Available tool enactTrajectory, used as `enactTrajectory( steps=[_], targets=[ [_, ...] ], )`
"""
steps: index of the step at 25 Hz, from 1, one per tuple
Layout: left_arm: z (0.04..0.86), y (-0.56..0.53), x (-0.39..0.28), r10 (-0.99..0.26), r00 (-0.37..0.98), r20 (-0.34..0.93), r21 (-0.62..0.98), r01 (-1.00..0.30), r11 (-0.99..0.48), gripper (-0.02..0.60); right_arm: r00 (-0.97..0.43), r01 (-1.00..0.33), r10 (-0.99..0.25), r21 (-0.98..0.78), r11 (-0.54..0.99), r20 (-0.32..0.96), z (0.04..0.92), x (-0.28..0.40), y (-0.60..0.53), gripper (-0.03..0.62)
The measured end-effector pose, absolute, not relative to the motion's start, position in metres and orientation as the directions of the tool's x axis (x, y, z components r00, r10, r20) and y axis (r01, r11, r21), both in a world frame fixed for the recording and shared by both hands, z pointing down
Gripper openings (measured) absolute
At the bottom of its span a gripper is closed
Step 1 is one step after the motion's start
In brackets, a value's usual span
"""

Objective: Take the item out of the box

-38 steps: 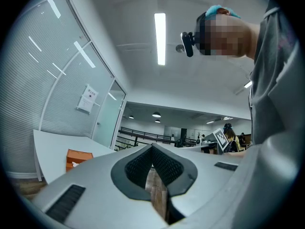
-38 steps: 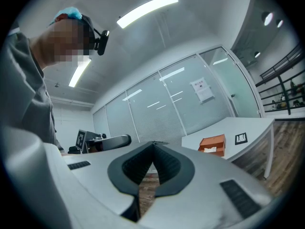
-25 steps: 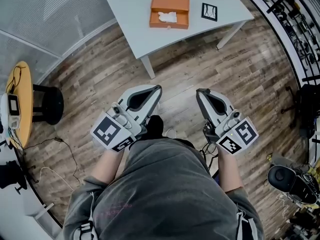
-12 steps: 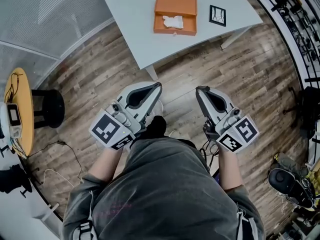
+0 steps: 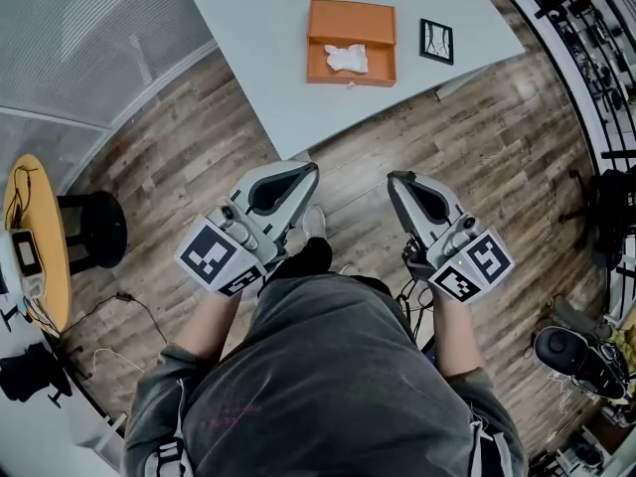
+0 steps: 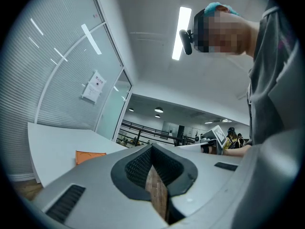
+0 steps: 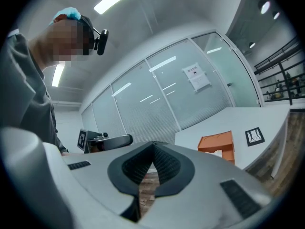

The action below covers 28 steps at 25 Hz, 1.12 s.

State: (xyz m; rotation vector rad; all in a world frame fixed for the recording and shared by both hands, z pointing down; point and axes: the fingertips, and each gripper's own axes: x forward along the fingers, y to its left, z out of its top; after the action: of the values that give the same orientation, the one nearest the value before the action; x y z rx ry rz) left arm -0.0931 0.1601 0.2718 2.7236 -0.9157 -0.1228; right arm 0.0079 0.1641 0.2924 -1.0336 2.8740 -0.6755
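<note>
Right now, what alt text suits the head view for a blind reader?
A person holds the left hand-held gripper and right hand-held gripper, both shut and empty, above a wood floor. Ahead, on a pale table, an open orange box holds a white item.

The table [image 5: 298,97] is cut off by the head view's top edge. The white item [image 5: 347,59] in the orange box [image 5: 353,18] is too small for its kind to be told, and the drawing on the black-framed card [image 5: 436,41] cannot be made out. In the left gripper view, most of the box is hidden behind the left gripper [image 6: 152,147]. The print on the sheet [image 6: 93,87] on the glass wall [image 6: 62,75] is too small to be read.
</note>
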Motion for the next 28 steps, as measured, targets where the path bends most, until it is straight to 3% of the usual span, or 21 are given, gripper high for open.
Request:
enactTrajectory(
  steps=[28],
  targets=[
    [0.285, 0.053, -0.129, -0.562, 0.827, 0.011, 0.281, -0.542, -0.792, 0.011, -0.747, -0.646, -0.648, -0.39, 0.656, 0.147, 0.292, -0.03, 0.064, 0.005]
  ],
)
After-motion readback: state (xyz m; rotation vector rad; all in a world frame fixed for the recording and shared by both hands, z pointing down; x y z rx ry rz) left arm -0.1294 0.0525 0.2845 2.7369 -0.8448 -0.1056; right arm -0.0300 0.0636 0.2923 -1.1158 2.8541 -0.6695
